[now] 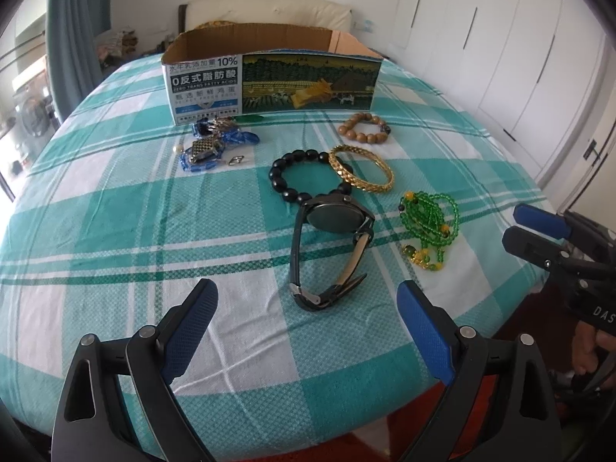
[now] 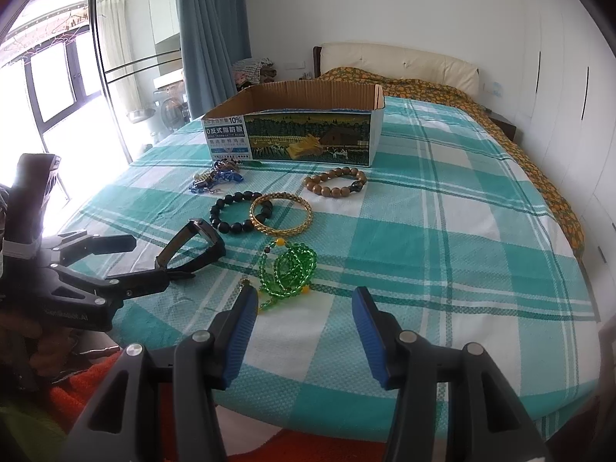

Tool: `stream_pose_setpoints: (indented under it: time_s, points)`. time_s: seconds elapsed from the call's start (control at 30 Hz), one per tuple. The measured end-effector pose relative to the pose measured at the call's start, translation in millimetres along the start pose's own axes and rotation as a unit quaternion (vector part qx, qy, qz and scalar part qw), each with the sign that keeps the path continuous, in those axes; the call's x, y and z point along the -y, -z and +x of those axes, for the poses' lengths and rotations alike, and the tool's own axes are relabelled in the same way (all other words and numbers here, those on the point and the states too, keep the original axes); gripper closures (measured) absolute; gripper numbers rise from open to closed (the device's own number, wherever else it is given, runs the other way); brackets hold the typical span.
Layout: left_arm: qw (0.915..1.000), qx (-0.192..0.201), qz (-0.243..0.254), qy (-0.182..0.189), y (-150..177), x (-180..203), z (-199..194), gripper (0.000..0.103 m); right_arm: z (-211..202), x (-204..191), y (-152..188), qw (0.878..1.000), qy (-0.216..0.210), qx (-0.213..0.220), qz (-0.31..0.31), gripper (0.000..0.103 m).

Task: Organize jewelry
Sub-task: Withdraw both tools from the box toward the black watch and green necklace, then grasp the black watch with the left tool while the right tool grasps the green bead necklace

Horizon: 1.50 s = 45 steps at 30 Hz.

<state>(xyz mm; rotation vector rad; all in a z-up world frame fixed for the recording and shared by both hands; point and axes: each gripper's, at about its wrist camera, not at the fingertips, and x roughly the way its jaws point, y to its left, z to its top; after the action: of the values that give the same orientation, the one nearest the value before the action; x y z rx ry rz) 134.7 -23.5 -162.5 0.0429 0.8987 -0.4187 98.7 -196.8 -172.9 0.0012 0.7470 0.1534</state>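
**Jewelry laid out on bed, both claws released**

Left gripper (image 1: 308,331) hangs spread over the near edge of the checked sheet (image 1: 115,231), holding nothing. Right gripper (image 2: 304,327) is likewise spread and empty. The watch (image 1: 331,246) lies just ahead of the left gripper. Green beads (image 2: 288,269) lie just ahead of the right one. Black bracelet (image 1: 304,173) and gold bangle (image 1: 362,169) overlap. Brown bracelet (image 1: 364,128) and the blue pile (image 1: 215,146) lie near the open box (image 1: 269,77).
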Motion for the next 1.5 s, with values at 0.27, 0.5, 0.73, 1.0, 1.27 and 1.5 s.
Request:
stream_pose_setpoints:
  time_s: [0.27,0.5,0.73,1.0,1.27,1.5]
  points:
    - [1.0000,-0.005,0.004,0.001,-5,5,14,0.008,9,4,0,1.000,-0.002,-0.007,0.006,0.051]
    - [0.9999,-0.009,0.001,-0.007,-10,3,26,0.008,23,9,-1,1.000,-0.011,-0.017,0.019,0.051]
    - [0.9998,-0.012,0.007,-0.016,-10,4,31,0.008,31,7,-1,0.999,-0.021,-0.026,0.020,0.051]
    - [0.9996,-0.010,0.015,-0.023,-13,7,36,0.008,35,7,1,0.999,-0.015,-0.032,0.017,0.051]
    - [0.9990,-0.009,0.026,-0.035,-14,9,37,0.008,43,16,-5,0.998,-0.023,-0.033,0.042,0.044]
    - [0.9990,-0.007,0.027,-0.035,-16,11,38,0.016,63,6,-17,0.998,-0.040,-0.045,0.030,0.044]
